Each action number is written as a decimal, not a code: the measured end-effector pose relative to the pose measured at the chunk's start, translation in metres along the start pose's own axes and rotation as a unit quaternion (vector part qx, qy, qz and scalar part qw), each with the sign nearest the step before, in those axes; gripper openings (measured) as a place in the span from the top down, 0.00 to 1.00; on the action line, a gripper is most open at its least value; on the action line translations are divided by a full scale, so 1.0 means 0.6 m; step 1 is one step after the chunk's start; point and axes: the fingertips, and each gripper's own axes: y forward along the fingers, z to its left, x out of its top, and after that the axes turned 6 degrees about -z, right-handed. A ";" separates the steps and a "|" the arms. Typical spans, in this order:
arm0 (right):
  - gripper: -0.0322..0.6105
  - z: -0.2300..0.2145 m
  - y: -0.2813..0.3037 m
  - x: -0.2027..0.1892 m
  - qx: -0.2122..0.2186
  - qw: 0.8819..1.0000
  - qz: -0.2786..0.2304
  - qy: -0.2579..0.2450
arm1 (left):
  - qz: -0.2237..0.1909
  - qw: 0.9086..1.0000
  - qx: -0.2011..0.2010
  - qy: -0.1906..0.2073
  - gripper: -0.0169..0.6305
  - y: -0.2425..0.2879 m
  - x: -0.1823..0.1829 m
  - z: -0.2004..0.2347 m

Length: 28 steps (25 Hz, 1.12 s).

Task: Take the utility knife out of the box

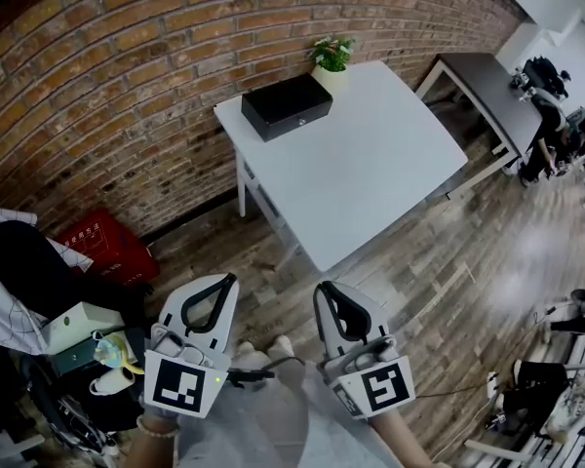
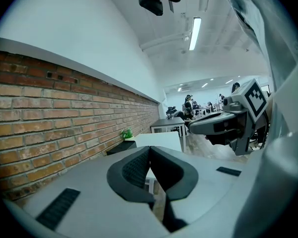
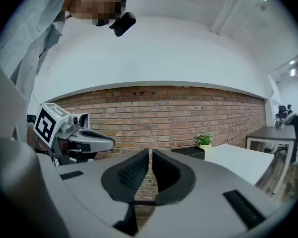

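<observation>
A black box (image 1: 286, 105) with its lid down lies at the far corner of the white table (image 1: 370, 164), beside a small potted plant (image 1: 331, 58). No utility knife shows in any view. My left gripper (image 1: 225, 283) and right gripper (image 1: 324, 289) hover side by side over the floor, well short of the table, both shut with nothing between the jaws. In the left gripper view the left gripper (image 2: 150, 150) points toward the black box (image 2: 121, 145), with the right gripper (image 2: 192, 128) at its right. In the right gripper view the right gripper (image 3: 150, 152) faces the brick wall; the black box (image 3: 188, 151) is right of it.
A brick wall (image 1: 127, 86) runs behind the table. A red crate (image 1: 107, 247) and clutter sit on the floor at the left. A dark desk (image 1: 487, 86) and office chairs stand at the right. Wooden floor (image 1: 448, 261) lies between me and the table.
</observation>
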 end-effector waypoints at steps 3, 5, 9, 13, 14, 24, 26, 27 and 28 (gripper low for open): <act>0.87 0.002 -0.002 -0.001 -0.016 1.000 0.003 -0.008 | 0.001 1.000 -0.004 0.001 0.95 -0.008 0.000 0.000; 0.87 0.006 -0.004 -0.004 -0.027 0.999 0.006 -0.016 | 0.000 1.000 -0.007 0.003 0.95 -0.014 -0.002 0.001; 0.87 0.017 -0.011 -0.007 -0.040 0.999 0.004 -0.025 | -0.003 1.000 -0.011 0.002 0.95 -0.027 -0.010 0.002; 0.87 0.020 -0.020 -0.011 -0.053 0.998 -0.001 -0.015 | 0.000 1.000 -0.021 0.008 0.95 -0.034 -0.016 -0.002; 0.87 0.020 -0.021 -0.013 -0.056 0.998 0.000 -0.015 | 0.001 1.000 -0.023 0.008 0.95 -0.034 -0.018 -0.002; 0.87 -0.006 0.009 -0.018 -0.059 0.998 0.003 -0.022 | 0.006 1.000 -0.019 0.013 0.95 -0.008 -0.024 0.015; 0.87 -0.019 0.022 -0.018 -0.055 0.998 0.001 -0.022 | 0.006 1.000 -0.015 0.013 0.95 0.006 -0.024 0.023; 0.87 -0.026 0.030 -0.018 -0.053 0.998 0.001 -0.022 | 0.005 1.000 -0.013 0.014 0.95 0.014 -0.024 0.029; 0.87 -0.033 0.039 -0.019 -0.051 0.998 0.000 -0.022 | 0.005 1.000 -0.012 0.014 0.95 0.023 -0.024 0.034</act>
